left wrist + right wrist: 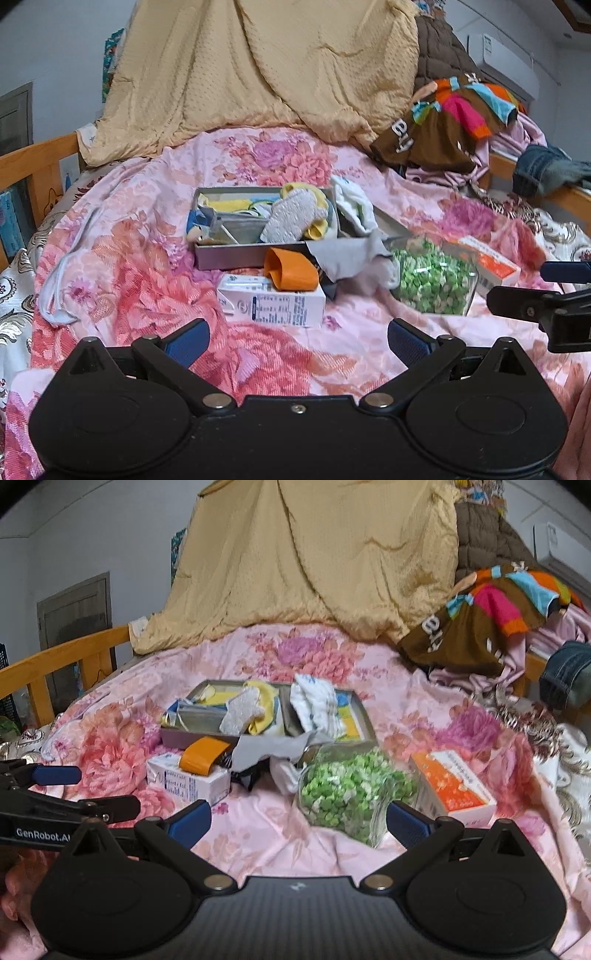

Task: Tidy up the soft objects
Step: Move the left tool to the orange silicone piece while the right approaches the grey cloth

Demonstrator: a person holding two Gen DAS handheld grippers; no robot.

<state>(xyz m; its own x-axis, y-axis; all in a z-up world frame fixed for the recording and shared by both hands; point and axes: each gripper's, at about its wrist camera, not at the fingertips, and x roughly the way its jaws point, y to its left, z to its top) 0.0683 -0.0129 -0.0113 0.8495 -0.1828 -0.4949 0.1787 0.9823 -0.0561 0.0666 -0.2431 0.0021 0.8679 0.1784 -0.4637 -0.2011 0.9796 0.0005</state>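
A grey divided box (236, 254) (177, 738) sits on the floral bedspread and holds socks and cloths: a grey-white knit sock (291, 218) (242, 710), yellow cloth (229, 205) and a white cloth (354, 203) (317, 709) in the right compartment. An orange rolled sock (291, 271) (203, 758) and a grey cloth (351, 258) (269, 751) lie in front of the box. My left gripper (297, 341) is open and empty, short of the milk carton. My right gripper (297, 821) is open and empty, near the green bag.
A white milk carton (273, 301) (188, 781), a clear bag of green pieces (432, 282) (351, 794) and an orange-white box (487, 260) (454, 788) lie in front. A tan quilt (258, 66), a clothes pile (454, 118) and wooden rails (40, 162) border the bed.
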